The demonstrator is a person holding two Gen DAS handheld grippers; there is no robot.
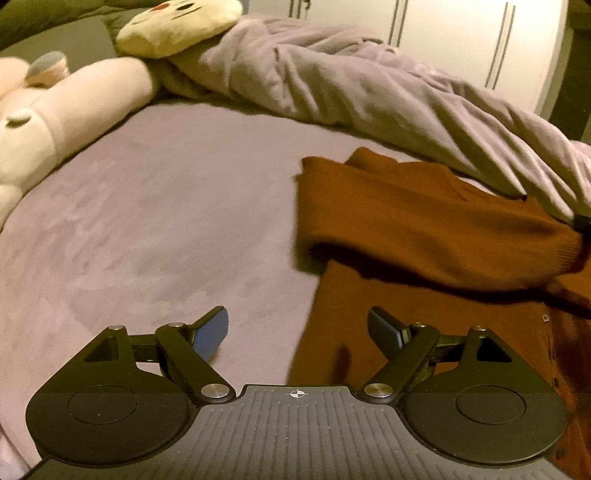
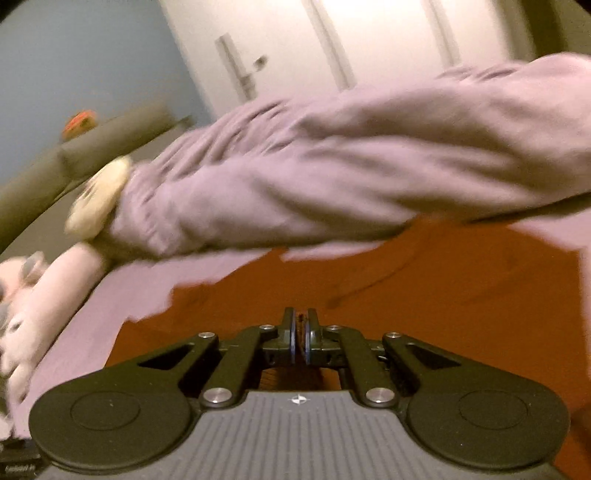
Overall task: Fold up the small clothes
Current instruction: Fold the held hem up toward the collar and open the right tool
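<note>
A rust-orange knitted garment [image 1: 417, 325] lies on the lilac bed sheet [image 1: 166, 229] at the right of the left wrist view. One sleeve [image 1: 424, 229] is lifted and folded across the body, casting a shadow under it; its ribbed cuff [image 1: 569, 254] runs to the frame's right edge. My left gripper [image 1: 299, 325] hovers open over the garment's left edge with nothing between its fingers. In the blurred right wrist view my right gripper [image 2: 301, 325] is shut, a sliver of orange fabric showing between its pads, and the garment [image 2: 424, 306] spreads out beyond it.
A bunched lilac duvet [image 1: 369, 85] lies along the far side of the garment. Pale plush toys [image 1: 66, 107] and a cream cushion [image 1: 177, 26] sit at the far left. White wardrobe doors [image 1: 461, 37] stand behind the bed.
</note>
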